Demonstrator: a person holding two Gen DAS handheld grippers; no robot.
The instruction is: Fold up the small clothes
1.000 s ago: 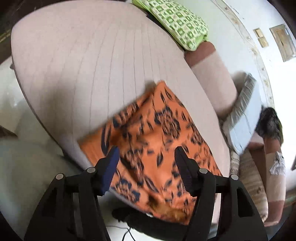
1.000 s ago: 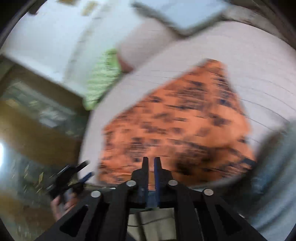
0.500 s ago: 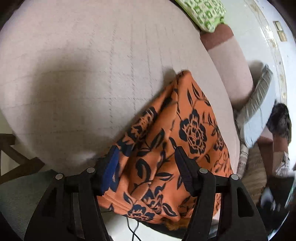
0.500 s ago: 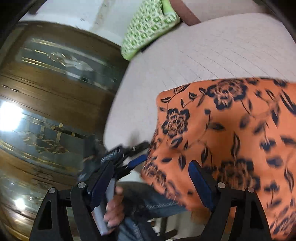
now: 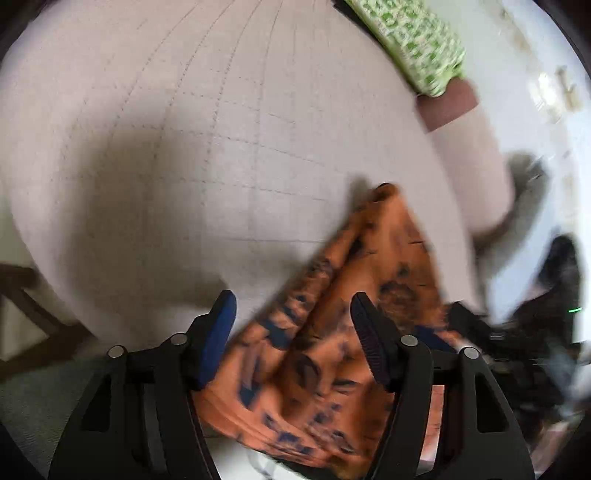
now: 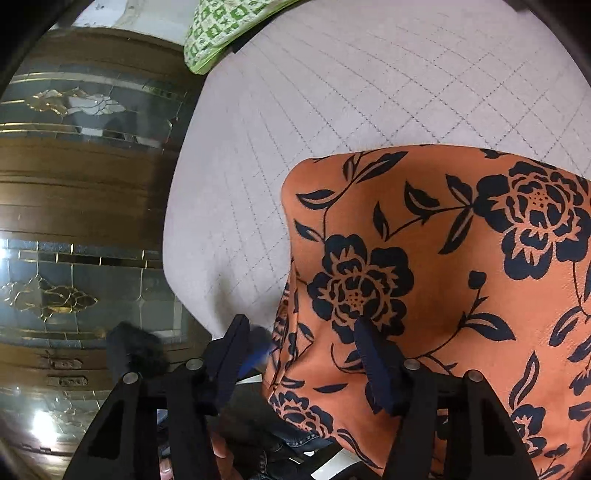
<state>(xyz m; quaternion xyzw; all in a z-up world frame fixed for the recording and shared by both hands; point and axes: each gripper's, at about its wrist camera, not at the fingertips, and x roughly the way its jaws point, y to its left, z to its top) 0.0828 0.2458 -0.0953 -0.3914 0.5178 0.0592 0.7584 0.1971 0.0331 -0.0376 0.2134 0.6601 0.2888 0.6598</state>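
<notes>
Left hand-held gripper (image 5: pixel 291 332) is spreading wider over the orange flowered cloth (image 5: pixel 332 332) on the quilted cushion (image 5: pixel 184 147); right hand-held gripper (image 6: pixel 299 354) narrows around the cloth's near edge, not yet pinching. Best grab both corners evenly.

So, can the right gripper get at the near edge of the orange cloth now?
Probably yes. The right gripper is closing with the orange cloth edge already between its fingers, and nothing blocks it.

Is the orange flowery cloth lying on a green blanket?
No, the orange cloth lies on a pale quilted cover; the green patterned cushion sits apart.
</notes>
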